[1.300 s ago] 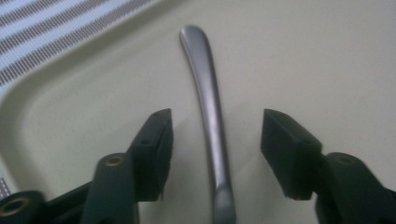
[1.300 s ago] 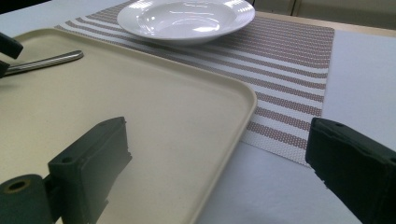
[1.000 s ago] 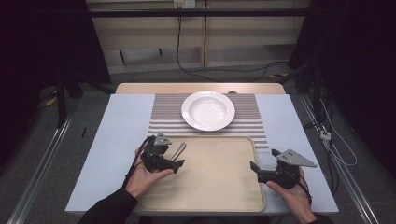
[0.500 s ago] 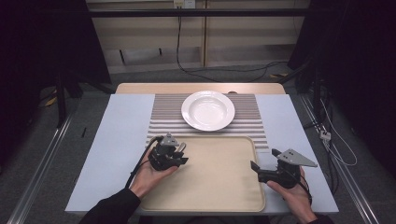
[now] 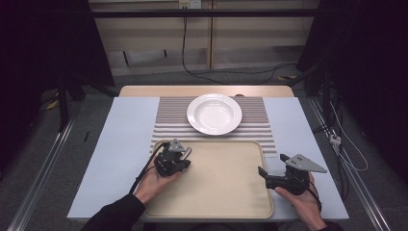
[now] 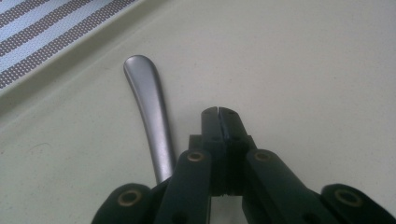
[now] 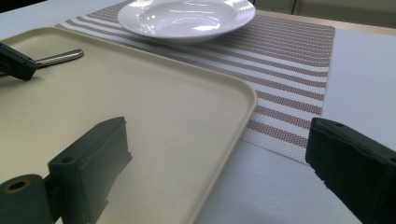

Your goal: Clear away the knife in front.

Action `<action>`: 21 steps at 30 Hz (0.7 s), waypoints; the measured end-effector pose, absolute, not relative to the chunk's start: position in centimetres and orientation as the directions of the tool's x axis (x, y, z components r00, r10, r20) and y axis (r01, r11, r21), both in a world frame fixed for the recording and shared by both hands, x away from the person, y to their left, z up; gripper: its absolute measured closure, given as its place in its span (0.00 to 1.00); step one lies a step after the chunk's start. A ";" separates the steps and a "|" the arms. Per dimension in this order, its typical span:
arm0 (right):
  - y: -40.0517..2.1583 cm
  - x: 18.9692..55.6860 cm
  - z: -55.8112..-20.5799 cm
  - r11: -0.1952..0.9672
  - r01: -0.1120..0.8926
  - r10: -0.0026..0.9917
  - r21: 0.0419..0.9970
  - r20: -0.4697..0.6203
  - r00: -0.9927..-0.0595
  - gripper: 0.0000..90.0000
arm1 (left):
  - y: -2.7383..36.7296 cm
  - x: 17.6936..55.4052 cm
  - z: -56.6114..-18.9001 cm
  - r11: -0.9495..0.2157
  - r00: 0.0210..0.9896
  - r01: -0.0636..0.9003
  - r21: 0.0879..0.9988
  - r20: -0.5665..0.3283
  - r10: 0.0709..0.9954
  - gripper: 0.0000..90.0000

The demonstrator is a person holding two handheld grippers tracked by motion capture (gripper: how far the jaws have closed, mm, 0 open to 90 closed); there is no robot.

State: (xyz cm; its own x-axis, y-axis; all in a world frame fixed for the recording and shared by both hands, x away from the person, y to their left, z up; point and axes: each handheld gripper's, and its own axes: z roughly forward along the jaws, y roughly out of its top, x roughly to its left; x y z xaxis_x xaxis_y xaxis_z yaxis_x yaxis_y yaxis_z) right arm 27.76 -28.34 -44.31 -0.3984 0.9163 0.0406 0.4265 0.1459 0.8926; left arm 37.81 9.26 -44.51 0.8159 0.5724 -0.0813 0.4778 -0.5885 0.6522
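Note:
A metal utensil handle (image 6: 149, 107) lies flat on the beige tray (image 5: 226, 197) near its far left corner, also seen in the right gripper view (image 7: 60, 57). My left gripper (image 6: 218, 112) is shut, jaws pressed together right beside the handle with nothing between their tips; it hovers low over that corner (image 5: 185, 163). My right gripper (image 5: 273, 165) stands open at the tray's right edge, jaws wide apart (image 7: 224, 158) and empty. The utensil's working end is hidden under the left gripper.
A white deep plate (image 5: 214, 113) sits on a striped placemat (image 5: 168, 120) just beyond the tray. The tray's raised rim (image 7: 247, 100) runs between my right jaws. A pale blue table surface (image 5: 120, 144) flanks the tray on both sides.
My left gripper has shifted a little to the right, farther over the tray's far left corner. The right gripper has stayed put.

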 end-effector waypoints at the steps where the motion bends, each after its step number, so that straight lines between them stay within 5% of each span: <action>1: -28.3 27.8 -44.3 0.148 0.424 0.916 0.893 0.039 -0.400 0.07 | 9.4 37.8 -44.5 -0.586 0.813 0.479 0.653 -0.080 0.576 1.00; 12: -28.2 27.9 -44.3 0.147 0.426 0.914 0.893 0.042 -0.404 0.07 | 10.2 38.1 -44.6 -0.626 0.842 0.413 0.662 -0.015 0.540 1.00; 21: -28.2 27.9 -44.3 0.149 0.425 0.914 0.893 0.040 -0.404 0.07 | 10.2 38.0 -44.2 -0.636 0.805 0.454 0.623 0.018 0.593 1.00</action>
